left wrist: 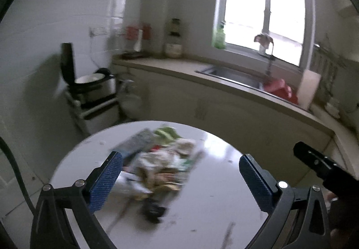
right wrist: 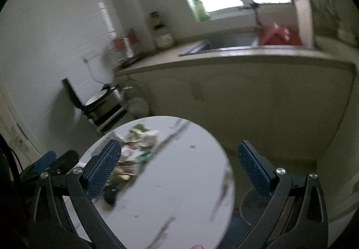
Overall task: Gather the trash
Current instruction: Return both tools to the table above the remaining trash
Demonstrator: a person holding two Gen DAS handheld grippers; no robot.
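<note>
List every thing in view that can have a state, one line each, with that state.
left gripper: open, fingers wide, nothing held
right gripper: open, nothing held
trash pile: heaped on the round table, not yet collected
rice cooker: lid up
window: too bright to tell if open
faucet: no water visible

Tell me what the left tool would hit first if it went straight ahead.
Probably the trash pile on the round table: it lies between the open left tool pads, ahead and below. Blur leaves depth unclear.
</note>
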